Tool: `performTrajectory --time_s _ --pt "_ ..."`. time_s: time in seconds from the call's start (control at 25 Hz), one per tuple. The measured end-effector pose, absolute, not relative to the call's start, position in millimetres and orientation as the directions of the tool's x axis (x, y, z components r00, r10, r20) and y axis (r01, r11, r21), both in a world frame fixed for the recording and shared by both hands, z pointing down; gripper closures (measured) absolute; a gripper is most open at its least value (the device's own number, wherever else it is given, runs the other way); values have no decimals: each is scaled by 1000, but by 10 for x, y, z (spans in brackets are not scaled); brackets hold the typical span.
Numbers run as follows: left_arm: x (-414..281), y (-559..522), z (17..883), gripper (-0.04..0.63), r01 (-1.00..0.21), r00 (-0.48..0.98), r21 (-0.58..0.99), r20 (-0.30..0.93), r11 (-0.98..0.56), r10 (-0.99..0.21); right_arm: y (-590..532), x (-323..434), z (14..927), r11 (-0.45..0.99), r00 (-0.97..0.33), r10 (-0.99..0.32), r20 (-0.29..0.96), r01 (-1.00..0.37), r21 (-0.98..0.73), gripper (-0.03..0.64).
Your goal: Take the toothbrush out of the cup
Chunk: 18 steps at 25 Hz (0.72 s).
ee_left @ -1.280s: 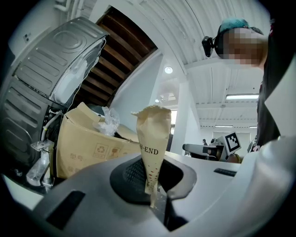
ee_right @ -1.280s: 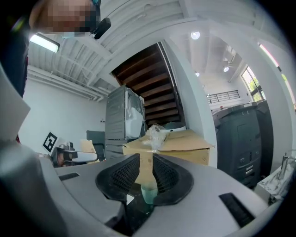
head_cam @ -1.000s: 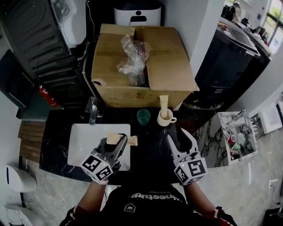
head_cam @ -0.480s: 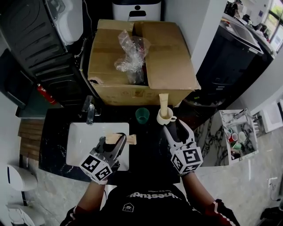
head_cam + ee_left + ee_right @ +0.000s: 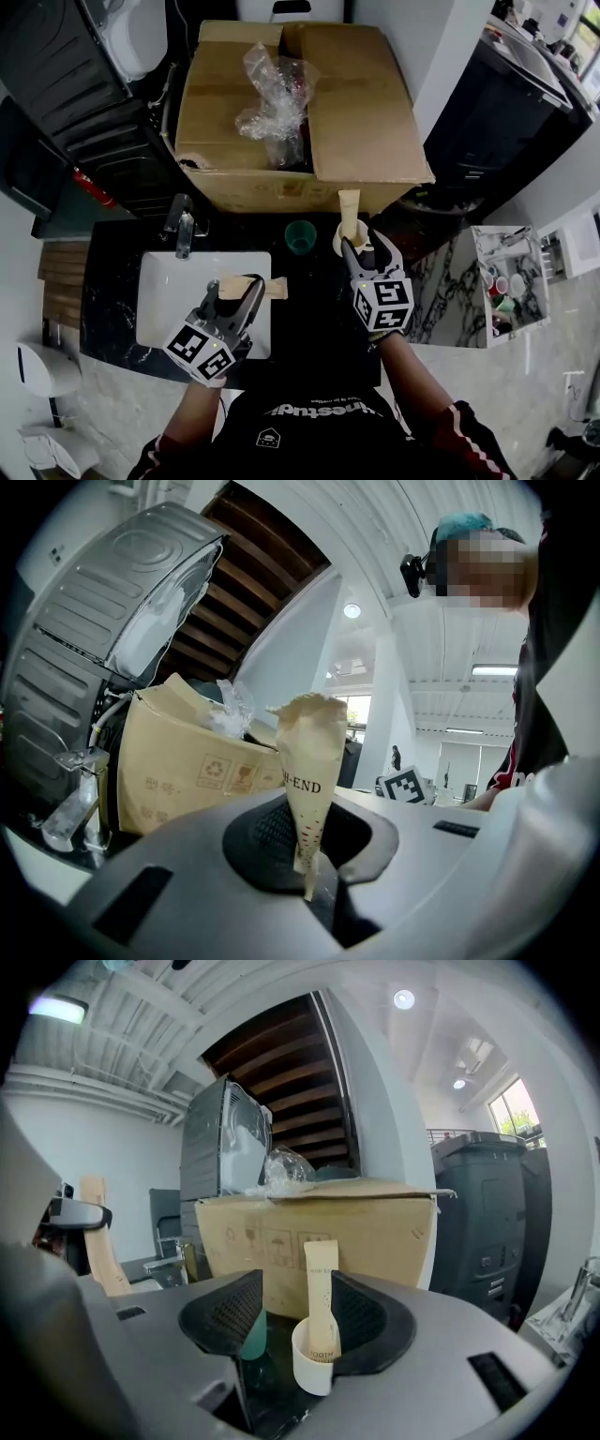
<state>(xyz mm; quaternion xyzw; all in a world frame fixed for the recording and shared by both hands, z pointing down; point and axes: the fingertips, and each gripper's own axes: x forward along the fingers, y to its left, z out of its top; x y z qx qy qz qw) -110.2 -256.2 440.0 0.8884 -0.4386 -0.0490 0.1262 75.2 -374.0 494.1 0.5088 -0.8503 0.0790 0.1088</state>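
A white cup (image 5: 343, 234) stands on the dark counter in front of the cardboard box, with a paper-wrapped toothbrush (image 5: 349, 206) upright in it. My right gripper (image 5: 366, 248) is open just before the cup; its jaws have just been opening. In the right gripper view the cup (image 5: 312, 1365) and toothbrush (image 5: 322, 1283) stand between the open jaws of the right gripper (image 5: 292, 1321), untouched by the pads. My left gripper (image 5: 242, 298) hangs over the sink's right edge, shut on a kraft paper packet (image 5: 274, 287). In the left gripper view the packet (image 5: 309, 761) rises from the left gripper (image 5: 307, 860).
A green cup (image 5: 300, 237) sits left of the white one. The large cardboard box (image 5: 361, 103) with a crumpled plastic bag (image 5: 272, 94) stands behind. A white sink (image 5: 173, 291) with a faucet (image 5: 180, 225) lies at left. A marble shelf (image 5: 506, 281) stands at right.
My right gripper has moved forward and down to the white cup, its jaws spreading wider. The left gripper keeps its hold on the packet and has drifted only slightly.
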Motion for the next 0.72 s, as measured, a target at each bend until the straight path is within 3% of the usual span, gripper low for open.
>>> performTrajectory --time_s 0.72 --pt "-1225 -2678 4594 566 -797 569 294 71 -528 -819 -4421 735 5714 438 -380 -777 502 -899 -4 377"
